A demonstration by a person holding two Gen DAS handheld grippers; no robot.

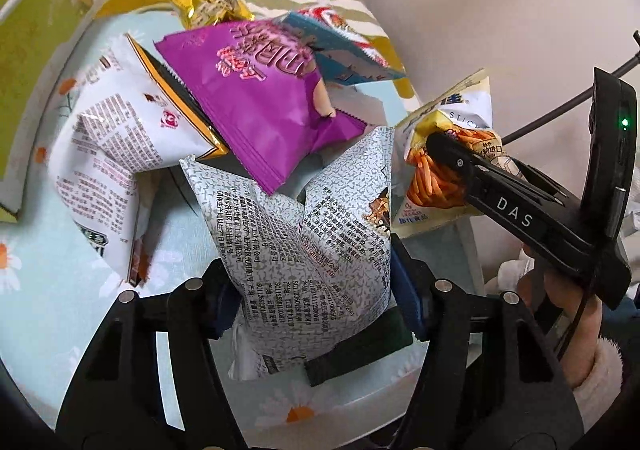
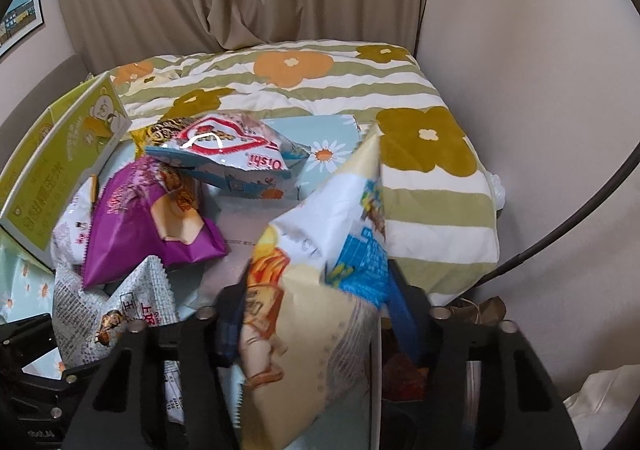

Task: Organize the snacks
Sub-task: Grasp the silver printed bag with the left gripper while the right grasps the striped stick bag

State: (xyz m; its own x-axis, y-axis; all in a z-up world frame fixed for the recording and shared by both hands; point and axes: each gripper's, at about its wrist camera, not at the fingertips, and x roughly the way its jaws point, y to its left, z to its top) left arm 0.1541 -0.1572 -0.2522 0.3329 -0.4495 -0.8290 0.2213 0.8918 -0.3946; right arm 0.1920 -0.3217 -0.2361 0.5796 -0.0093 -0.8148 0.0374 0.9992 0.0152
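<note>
My left gripper [image 1: 316, 290] is shut on a grey speckled snack bag [image 1: 304, 234], held above the daisy-print table [image 1: 60, 290]. The same bag shows at lower left in the right wrist view [image 2: 120, 310]. My right gripper [image 2: 316, 314] is shut on a cream snack bag with orange sticks [image 2: 320, 290]; it shows in the left wrist view [image 1: 436, 145] gripping that bag [image 1: 448, 161] at the table's right edge. A purple bag [image 1: 264, 97], a white printed bag [image 1: 108, 145], a blue-white bag [image 2: 224, 157] and a gold bag [image 1: 208, 5] lie piled on the table.
A green carton [image 2: 52, 157] stands at the table's left. A bed with a striped flower quilt [image 2: 320, 89] lies behind the table. A wall [image 2: 540, 89] is to the right, curtains behind. A black cable [image 2: 580, 230] runs at the right.
</note>
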